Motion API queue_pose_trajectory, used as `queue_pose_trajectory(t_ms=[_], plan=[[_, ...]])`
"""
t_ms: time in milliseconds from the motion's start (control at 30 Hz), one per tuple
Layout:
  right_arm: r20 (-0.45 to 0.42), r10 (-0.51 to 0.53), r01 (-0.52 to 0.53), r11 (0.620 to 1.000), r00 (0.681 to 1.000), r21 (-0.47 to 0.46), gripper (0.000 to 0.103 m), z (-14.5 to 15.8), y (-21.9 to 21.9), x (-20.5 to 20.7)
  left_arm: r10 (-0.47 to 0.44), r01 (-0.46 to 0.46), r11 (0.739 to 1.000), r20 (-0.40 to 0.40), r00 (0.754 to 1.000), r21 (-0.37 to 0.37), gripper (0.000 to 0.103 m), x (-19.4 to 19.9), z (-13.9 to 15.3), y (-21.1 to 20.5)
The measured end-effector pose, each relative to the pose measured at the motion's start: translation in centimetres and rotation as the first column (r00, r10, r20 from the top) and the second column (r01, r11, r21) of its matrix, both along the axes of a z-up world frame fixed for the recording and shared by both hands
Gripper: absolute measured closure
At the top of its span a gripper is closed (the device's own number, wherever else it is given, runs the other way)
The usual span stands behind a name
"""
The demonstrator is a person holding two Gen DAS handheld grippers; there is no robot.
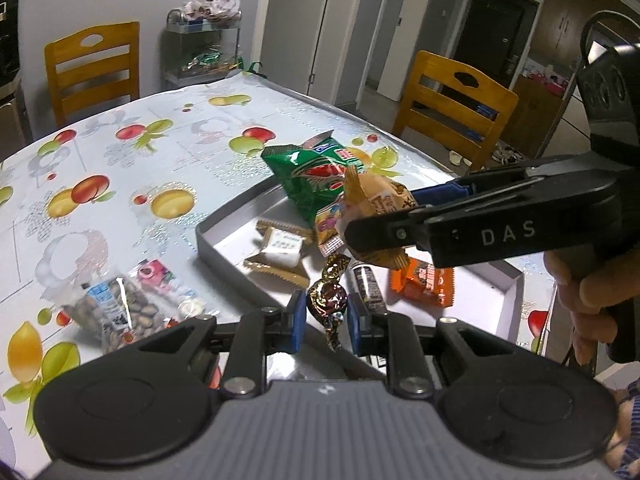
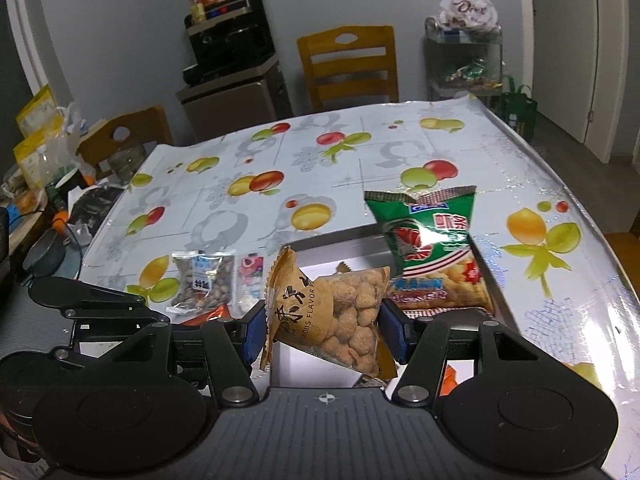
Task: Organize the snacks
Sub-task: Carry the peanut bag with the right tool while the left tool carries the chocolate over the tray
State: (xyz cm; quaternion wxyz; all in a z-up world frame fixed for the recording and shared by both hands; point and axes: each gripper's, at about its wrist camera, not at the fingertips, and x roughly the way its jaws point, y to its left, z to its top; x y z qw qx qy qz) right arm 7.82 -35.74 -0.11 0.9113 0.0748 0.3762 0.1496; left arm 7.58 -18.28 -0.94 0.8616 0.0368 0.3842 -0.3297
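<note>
My left gripper is shut on a gold-and-brown foil-wrapped candy, held above the near edge of a grey tray. My right gripper is shut on a tan packet of coated nuts, held over the tray; it also shows in the left wrist view. The tray holds a green prawn-cracker bag, a gold-edged white packet, an orange packet and a small dark packet.
A clear bag of seeds and a pink-and-white candy packet lie on the fruit-print tablecloth left of the tray. Wooden chairs stand around the table. A shelf cart stands behind it.
</note>
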Motion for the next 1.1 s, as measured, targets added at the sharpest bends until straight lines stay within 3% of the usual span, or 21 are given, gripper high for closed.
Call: queue_pose_trajectory(t_ms=[1100], plan=[[-0.055,-0.147,0.144,0.988,0.988,-0.055,0.045,-1.9,-5.3,-2.2,-0.152,0.152,0.988,-0.021,0.988,-0.001,0.085,0.8,-0.9,-5.8]])
